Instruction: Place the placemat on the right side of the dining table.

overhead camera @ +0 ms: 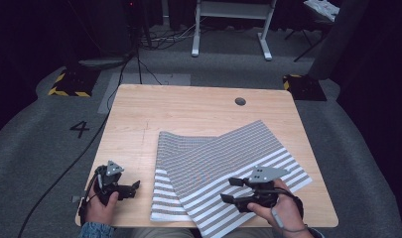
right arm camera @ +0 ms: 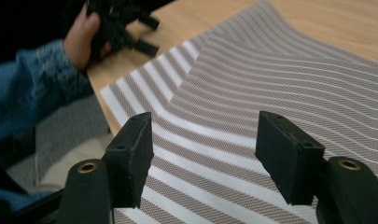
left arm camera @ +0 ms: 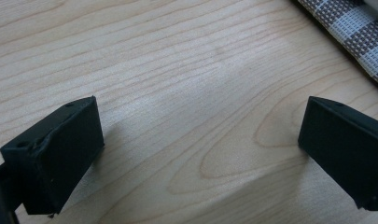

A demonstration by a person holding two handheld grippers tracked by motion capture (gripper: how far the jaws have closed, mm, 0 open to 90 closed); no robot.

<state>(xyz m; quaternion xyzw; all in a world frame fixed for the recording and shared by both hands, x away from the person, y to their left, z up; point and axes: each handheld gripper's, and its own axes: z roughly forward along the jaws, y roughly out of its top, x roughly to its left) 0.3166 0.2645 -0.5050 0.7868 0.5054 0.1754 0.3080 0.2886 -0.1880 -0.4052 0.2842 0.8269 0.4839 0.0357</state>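
Two grey-and-white striped woven mats lie overlapping on the wooden table (overhead camera: 188, 106). The upper mat (overhead camera: 233, 153) is turned at an angle and hangs slightly over the near edge; the lower mat (overhead camera: 166, 193) lies square beneath it. My right gripper (overhead camera: 229, 190) hovers over the upper mat's near part, open, with nothing between its jaws; the right gripper view shows the upper mat (right arm camera: 280, 79) under the right gripper (right arm camera: 205, 154). My left gripper (overhead camera: 134, 189) rests at the table's front left, open over bare wood (left arm camera: 200, 140), with a mat corner (left arm camera: 354, 32) just beyond it.
A round cable hole (overhead camera: 240, 101) sits near the table's far edge. Beyond the table stand a white desk frame (overhead camera: 231, 29) and two yellow-and-black marked bases (overhead camera: 69, 82). A black cable (overhead camera: 64, 171) trails over the grey floor at the left.
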